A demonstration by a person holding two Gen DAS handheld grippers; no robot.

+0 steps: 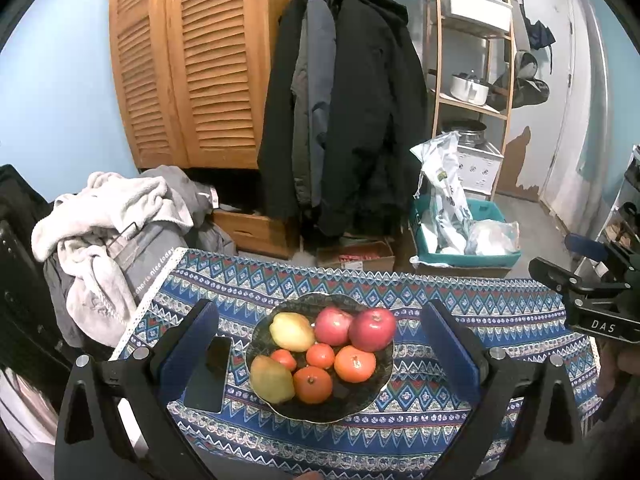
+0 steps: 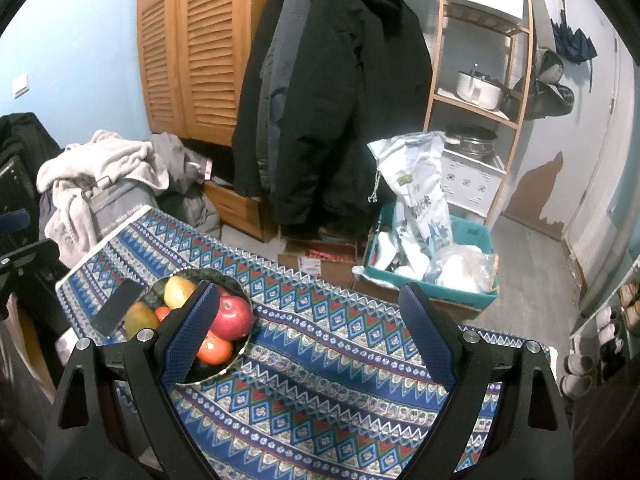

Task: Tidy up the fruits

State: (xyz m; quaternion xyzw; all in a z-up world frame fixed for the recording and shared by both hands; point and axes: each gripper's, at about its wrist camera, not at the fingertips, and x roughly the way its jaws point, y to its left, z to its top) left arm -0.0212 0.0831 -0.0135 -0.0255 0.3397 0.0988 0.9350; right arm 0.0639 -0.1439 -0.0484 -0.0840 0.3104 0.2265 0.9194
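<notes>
On the patterned tablecloth [image 1: 480,304] a dark plate [image 1: 260,344] holds the piled fruit [image 1: 320,348], framed by the left gripper [image 1: 320,344], jaws apart and empty; the right gripper [image 2: 308,332], likewise spread, hovers beside, so a centred, gentle closure on a top apple [image 1: 372,328] likely avoids rolling neighbours.

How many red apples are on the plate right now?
2. One red apple sits at the plate's far right edge, another just left, touching it. None looks hidden.
</notes>
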